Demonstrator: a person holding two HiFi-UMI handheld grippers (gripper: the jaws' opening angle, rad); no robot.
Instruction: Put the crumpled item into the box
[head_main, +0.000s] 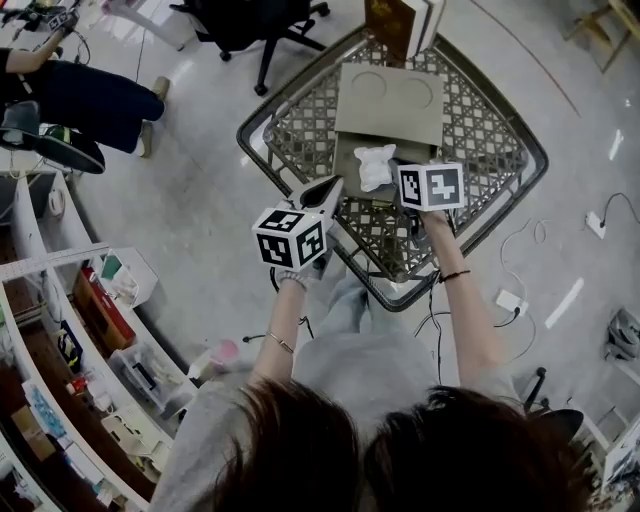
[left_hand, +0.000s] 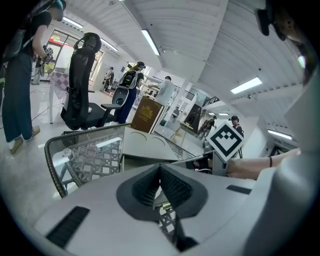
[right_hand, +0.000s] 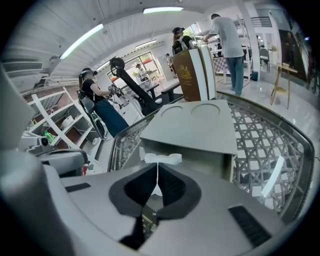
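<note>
The right tongs (right_hand: 158, 169) are pressed together, pinching the crumpled white paper wad (head_main: 375, 166) at the open mouth of the grey cardboard box (head_main: 389, 101), below its raised lid. The left tongs (left_hand: 160, 169) are closed on nothing, just beside the box, above the glass-topped lattice desk (head_main: 487, 140).

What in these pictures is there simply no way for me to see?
- Bottom of the box: in the right gripper view the right claw blocks it, so whether the crumpled item rests there is hidden.
- The right claw's tips, head view: covered by its marker cube.
- Gold print on the brown package: too small to read.
</note>
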